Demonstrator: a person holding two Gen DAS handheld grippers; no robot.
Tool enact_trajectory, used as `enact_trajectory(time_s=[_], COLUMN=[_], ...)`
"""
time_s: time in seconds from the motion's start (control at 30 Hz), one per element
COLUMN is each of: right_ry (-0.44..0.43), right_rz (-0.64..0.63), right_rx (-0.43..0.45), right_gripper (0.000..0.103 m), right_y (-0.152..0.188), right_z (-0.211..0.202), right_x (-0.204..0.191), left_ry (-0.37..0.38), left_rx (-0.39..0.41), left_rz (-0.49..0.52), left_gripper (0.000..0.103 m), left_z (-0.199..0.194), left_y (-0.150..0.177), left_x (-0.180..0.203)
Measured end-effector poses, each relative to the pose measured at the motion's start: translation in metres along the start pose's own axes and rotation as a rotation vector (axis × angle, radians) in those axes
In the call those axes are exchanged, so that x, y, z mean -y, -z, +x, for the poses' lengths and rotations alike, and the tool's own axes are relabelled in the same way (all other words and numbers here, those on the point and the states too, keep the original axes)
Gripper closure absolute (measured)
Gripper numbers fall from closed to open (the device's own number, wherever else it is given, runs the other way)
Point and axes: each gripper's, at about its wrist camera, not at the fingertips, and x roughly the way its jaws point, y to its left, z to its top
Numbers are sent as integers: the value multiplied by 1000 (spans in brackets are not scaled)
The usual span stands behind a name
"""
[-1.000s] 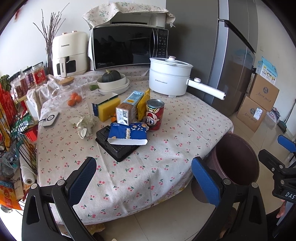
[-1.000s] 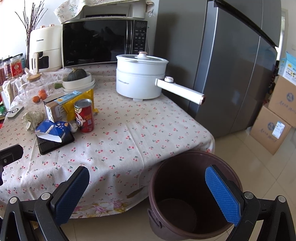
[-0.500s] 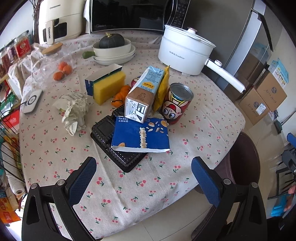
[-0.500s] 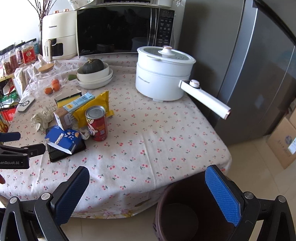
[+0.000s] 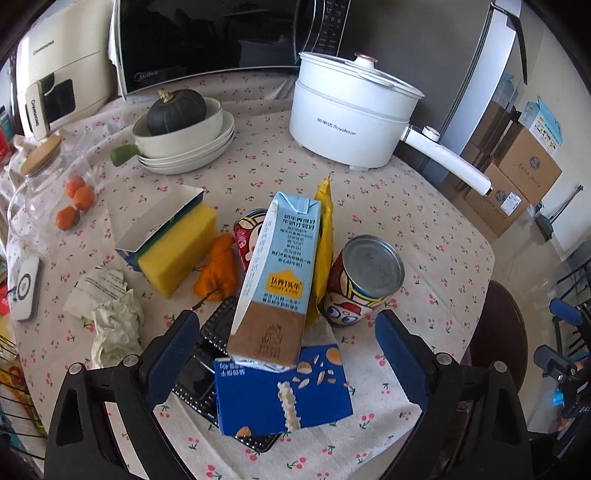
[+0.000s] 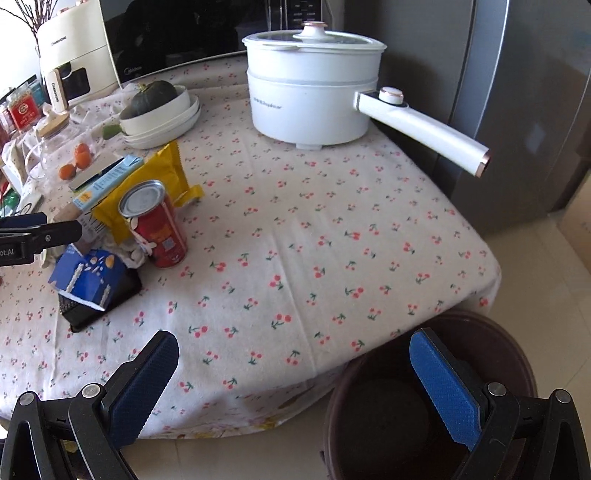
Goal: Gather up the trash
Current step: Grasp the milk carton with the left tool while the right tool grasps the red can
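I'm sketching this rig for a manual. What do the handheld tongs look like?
Both the left tongs and the right tongs have black angular plastic frames with silver pivot screws. Each finger carries a flat blue pad with fine ribbed texture. White lettering marks the left tongs' side. No cables or sleeves show.

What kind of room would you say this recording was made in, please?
Most likely a home kitchen: a microwave and an electric cooking pot stand on a table with a cherry-print cloth, beside a tall grey fridge.
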Motion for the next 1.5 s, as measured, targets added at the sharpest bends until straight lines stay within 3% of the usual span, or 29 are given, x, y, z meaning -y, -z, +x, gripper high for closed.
enact_trajectory(time_s=[0.17, 0.23, 0.33, 0.67, 0.8, 0.93, 1.03, 1.3, 1.4, 1.5], right_ry=[-18, -12, -4, -32, -76, -105, -121, -135, -172, -217], right_rz=[40, 47, 54, 66, 70, 97, 118, 112, 108, 96], right_rx=[-32, -34, -34, -46, -68, -100, -106, -44, -12, -2], right_gripper=[0, 0, 0, 0, 0, 0, 0, 0, 9, 33], right_y=[-6, -8, -11, -34, -42, -46, -51, -66, -71, -73], right_z=[11, 14, 18, 45, 68, 91, 103, 122, 129, 132], right_x=[4, 3, 2, -22, -45, -66, -78, -97, -99, -102], left_ry=[-14, 4, 44, 115, 142, 155, 130, 103, 109, 112], left_rx=[-64, -96, -119, -8, -11, -93, -112, -55, -27, -7], left_rz=[-13, -44, -104, -208, -226, -245, -218, -249, -260, -268], left_gripper=[25, 44, 60, 62, 62, 61, 62, 63, 63, 63], left_z=[19, 24, 27, -20, -25, -16, -14, -26, -33, -38], left_y=[-24, -26, -22, 15, 37, 52, 59, 63, 63, 64], left_x=[-8, -12, -19, -38, -46, -54, -55, -75, -78, -79])
